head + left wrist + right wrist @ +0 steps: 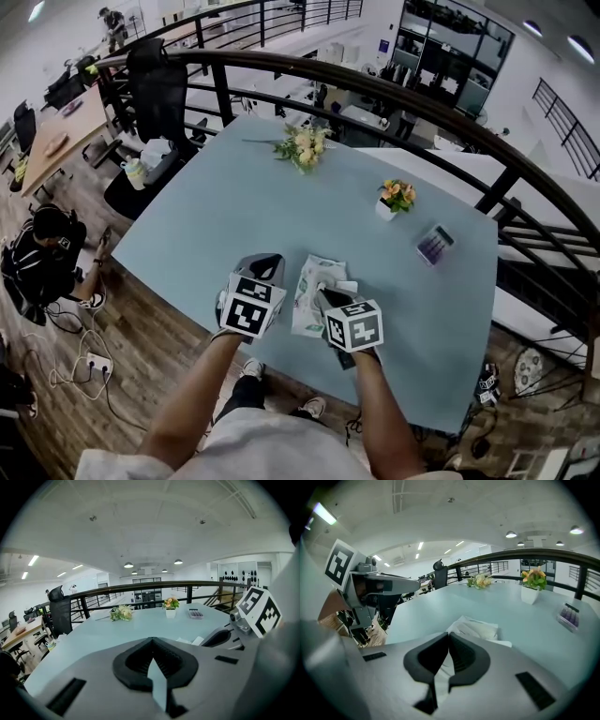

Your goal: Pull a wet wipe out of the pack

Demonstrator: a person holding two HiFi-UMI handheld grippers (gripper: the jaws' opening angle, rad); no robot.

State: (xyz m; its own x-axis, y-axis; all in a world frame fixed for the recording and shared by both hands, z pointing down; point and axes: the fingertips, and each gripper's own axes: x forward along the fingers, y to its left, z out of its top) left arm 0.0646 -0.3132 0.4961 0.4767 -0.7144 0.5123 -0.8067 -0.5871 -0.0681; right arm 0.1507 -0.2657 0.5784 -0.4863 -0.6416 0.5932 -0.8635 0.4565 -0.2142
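The wet wipe pack (313, 284) is a pale, crinkled pouch lying on the light blue table (234, 206), close to its near edge. My right gripper (324, 299) is shut, its tips right at the pack's (480, 627) near end. White wipe material (440, 668) shows in the slit between its pads. A flat white piece (502, 643) lies beside the pack. My left gripper (266, 264) hovers just left of the pack, apart from it. Its jaws (150, 640) meet at the tips with only table visible behind them. The right gripper's body (220, 637) shows in the left gripper view.
A loose bunch of pale flowers (302, 145) lies at the table's far side. A small white pot of orange flowers (394, 197) and a purple-topped box (434, 245) stand to the right. A black railing (375, 89) rings the table. A person sits on the floor below, left (42, 248).
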